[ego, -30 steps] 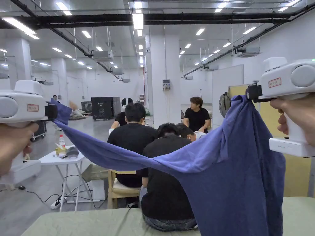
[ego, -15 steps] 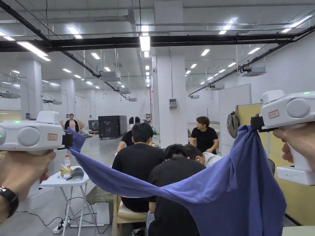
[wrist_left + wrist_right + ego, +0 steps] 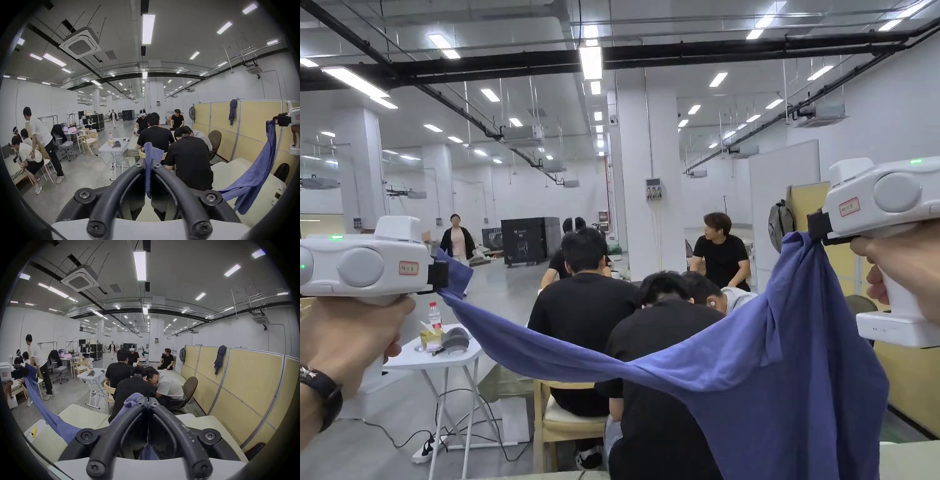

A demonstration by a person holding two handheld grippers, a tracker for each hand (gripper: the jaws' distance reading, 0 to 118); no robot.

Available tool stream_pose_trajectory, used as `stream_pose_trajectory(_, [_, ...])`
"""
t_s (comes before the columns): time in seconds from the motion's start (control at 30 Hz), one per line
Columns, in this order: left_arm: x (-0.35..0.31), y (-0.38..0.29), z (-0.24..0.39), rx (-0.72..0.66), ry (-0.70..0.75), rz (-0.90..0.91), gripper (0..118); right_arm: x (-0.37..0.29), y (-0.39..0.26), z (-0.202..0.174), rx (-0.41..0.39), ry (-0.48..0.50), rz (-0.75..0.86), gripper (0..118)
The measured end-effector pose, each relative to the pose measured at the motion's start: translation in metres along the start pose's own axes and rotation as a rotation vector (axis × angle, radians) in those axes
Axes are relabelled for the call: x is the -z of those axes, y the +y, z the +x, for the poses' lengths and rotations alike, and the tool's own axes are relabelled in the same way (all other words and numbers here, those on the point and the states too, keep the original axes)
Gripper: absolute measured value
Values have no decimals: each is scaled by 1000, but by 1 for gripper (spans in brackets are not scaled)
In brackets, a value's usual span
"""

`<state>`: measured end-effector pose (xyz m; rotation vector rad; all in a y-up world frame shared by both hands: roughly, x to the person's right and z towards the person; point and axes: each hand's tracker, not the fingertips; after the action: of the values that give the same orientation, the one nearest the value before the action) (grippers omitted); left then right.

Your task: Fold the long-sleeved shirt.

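A blue long-sleeved shirt (image 3: 775, 387) hangs in the air between both grippers. My left gripper (image 3: 439, 275) is shut on one end, a sleeve that stretches taut down to the right. My right gripper (image 3: 814, 226) is shut on the other end, from which the body of the shirt drapes down. In the left gripper view the jaws of the left gripper (image 3: 148, 165) pinch a strip of the blue shirt (image 3: 151, 154). In the right gripper view the right gripper (image 3: 148, 404) pinches the shirt (image 3: 132, 400), which bunches at the left jaw.
Several people (image 3: 581, 300) in black sit with their backs to me straight ahead on wooden chairs (image 3: 559, 412). A small white folding table (image 3: 431, 359) stands at the left. Yellow partitions (image 3: 909, 375) run along the right. The pale table (image 3: 84, 415) lies below the shirt.
Both grippers have stayed shut on the shirt, the right one a little higher in the picture than half a second ago. The head camera has tilted up, so the table dropped out of view.
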<state>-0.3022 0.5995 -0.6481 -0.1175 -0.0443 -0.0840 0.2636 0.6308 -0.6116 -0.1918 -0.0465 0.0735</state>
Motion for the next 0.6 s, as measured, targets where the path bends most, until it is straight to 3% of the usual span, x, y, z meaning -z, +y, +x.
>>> stream_pose_trajectory(0.27, [59, -43, 13, 6, -13, -60, 4, 58, -45, -6, -45, -7, -58, 2])
stream_pose_trajectory(0.6, [98, -142, 32, -26, -69, -202, 4, 103, -161, -4, -16, 25, -229, 2])
